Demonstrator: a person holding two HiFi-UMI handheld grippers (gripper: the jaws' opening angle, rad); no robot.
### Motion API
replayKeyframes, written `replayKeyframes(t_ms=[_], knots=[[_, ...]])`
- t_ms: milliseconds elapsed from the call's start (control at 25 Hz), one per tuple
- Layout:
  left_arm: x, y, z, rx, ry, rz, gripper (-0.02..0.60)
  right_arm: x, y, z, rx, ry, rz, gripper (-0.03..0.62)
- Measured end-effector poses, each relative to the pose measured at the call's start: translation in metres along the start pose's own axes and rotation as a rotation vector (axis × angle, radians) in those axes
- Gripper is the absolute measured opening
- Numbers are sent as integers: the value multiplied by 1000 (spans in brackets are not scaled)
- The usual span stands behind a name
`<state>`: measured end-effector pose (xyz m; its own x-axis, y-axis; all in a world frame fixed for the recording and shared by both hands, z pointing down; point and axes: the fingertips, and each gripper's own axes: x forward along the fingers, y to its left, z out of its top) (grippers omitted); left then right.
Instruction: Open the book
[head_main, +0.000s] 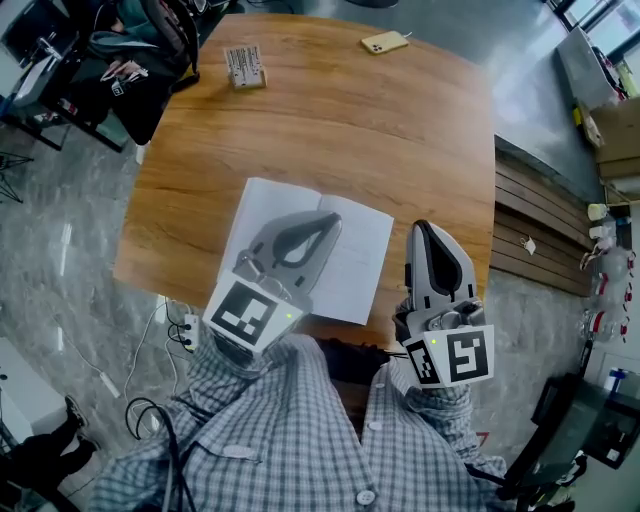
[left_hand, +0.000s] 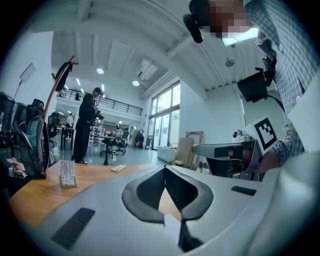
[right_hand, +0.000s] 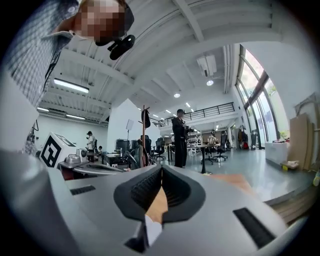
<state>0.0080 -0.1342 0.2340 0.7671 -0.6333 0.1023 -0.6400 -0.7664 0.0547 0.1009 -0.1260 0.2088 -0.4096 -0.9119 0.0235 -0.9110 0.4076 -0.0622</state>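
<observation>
A book lies open on the round wooden table, white pages up, near the front edge. My left gripper is raised over the book's middle, jaws shut and empty. My right gripper is raised just right of the book's right page, also shut with nothing in it. In the left gripper view the left gripper points level across the table, its dark pads meeting. The right gripper shows the same in the right gripper view. The book is hidden under the jaws in both gripper views.
A pale phone and a small upright card stand lie at the table's far side. A seated person with a bag is at the back left. Cables run on the floor at the left. A person stands in the background.
</observation>
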Motion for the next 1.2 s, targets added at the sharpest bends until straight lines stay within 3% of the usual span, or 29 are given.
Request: replayKeyframes(t_ms=[200, 640, 1200], knots=[[-2, -2, 25, 34, -50, 4, 9, -5, 7, 17, -16, -38, 11, 20], [-3, -7, 25, 32, -37, -11, 9, -8, 6, 18, -11, -31, 18, 20], [-10, 8, 24, 30, -38, 38, 9, -8, 9, 18, -20, -18, 24, 20]])
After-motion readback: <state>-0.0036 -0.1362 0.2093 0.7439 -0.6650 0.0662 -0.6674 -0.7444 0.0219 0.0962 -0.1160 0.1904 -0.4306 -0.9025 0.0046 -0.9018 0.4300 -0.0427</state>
